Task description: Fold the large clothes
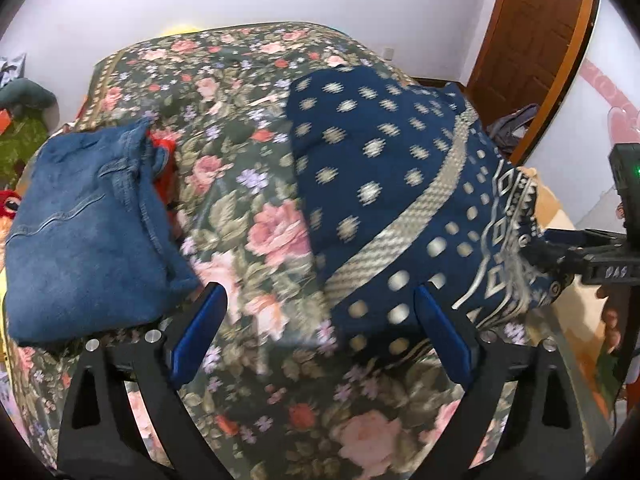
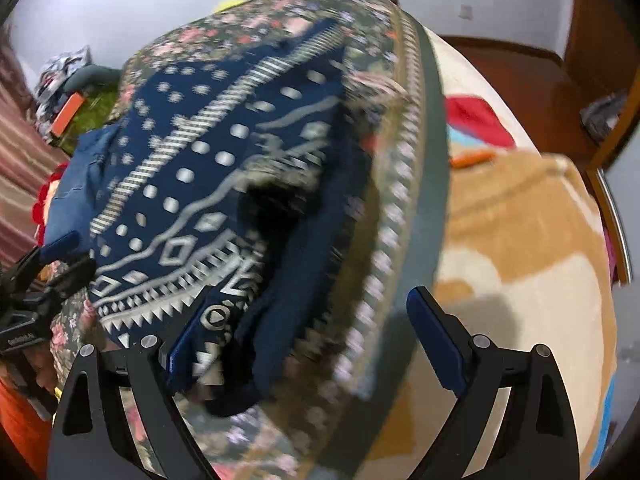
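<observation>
A navy garment with white dots and geometric bands [image 1: 400, 184] lies folded on the floral bedspread [image 1: 248, 216]. My left gripper [image 1: 320, 300] is open and empty, hovering over the bedspread just left of the garment's near edge. My right gripper [image 2: 310, 300] is open, over the garment's near right edge [image 2: 208, 184]; its left finger [image 2: 188, 332] overlaps the cloth, and the view is too blurred to tell whether they touch. The right gripper also shows in the left wrist view [image 1: 532, 240] at the garment's right edge. The left gripper shows at the left of the right wrist view [image 2: 60, 248].
Folded blue jeans [image 1: 84, 232] lie on the bed's left side over something red [image 1: 166, 160]. A tan and cream blanket [image 2: 520, 240] lies right of the bedspread's border. A wooden door [image 1: 532, 40] stands at the back right. Clutter sits at the far left [image 1: 20, 120].
</observation>
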### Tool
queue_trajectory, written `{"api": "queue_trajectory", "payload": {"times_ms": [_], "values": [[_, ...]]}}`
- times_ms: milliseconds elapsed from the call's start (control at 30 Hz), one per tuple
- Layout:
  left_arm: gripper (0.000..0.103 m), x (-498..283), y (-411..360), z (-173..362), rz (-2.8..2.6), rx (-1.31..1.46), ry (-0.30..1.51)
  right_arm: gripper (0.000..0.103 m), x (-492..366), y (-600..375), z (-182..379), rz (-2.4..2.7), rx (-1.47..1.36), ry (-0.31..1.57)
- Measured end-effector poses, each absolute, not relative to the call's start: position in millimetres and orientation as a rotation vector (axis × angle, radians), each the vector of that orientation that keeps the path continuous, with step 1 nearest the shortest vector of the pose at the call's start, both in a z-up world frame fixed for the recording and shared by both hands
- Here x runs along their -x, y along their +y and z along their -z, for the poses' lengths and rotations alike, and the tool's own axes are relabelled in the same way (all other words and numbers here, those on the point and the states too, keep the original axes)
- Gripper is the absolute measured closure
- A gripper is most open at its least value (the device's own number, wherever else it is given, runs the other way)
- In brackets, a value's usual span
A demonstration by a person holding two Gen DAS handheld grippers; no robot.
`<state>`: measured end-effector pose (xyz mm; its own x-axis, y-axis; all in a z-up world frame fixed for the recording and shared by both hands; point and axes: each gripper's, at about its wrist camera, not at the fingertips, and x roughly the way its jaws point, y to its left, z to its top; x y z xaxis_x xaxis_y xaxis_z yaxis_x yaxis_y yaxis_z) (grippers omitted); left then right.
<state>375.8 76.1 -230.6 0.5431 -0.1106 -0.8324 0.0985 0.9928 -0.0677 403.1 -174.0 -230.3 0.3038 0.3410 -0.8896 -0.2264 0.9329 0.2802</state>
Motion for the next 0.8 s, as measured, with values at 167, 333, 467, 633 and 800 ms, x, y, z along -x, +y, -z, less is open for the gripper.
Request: {"api": "queue_trajectory", "payload": {"times_ms": [167,333,467,633,800], "values": [[0.008,-368.6,94.4,236.1,0.04,-0.014,1.006,0.01,-395.2,-191.4,224.2,-0.359,-0.141,1.199],[0.008,-364.3,103.2,220.9,-0.01,-0.078,0.949,0.01,-391.8,-187.9,204.6,-0.365,-0.099,1.138],[0.008,-369.1,98.9,199.3,-0.003,-0.107,0.878,0.01,-401.0,-182.8,189.7,-0.383,-0.116,1.085],[0.007,-391.3,92.2,182.1,0.061,-0.053,0.82,0.01,-421.9,-176.3,182.4,-0.414,-0.182,1.056],[0.006,-431.5,93.2,193.5,0.186,0.119,0.897,0.01,-448.2,-174.0,195.4,-0.464,-0.309,1.124]]}}
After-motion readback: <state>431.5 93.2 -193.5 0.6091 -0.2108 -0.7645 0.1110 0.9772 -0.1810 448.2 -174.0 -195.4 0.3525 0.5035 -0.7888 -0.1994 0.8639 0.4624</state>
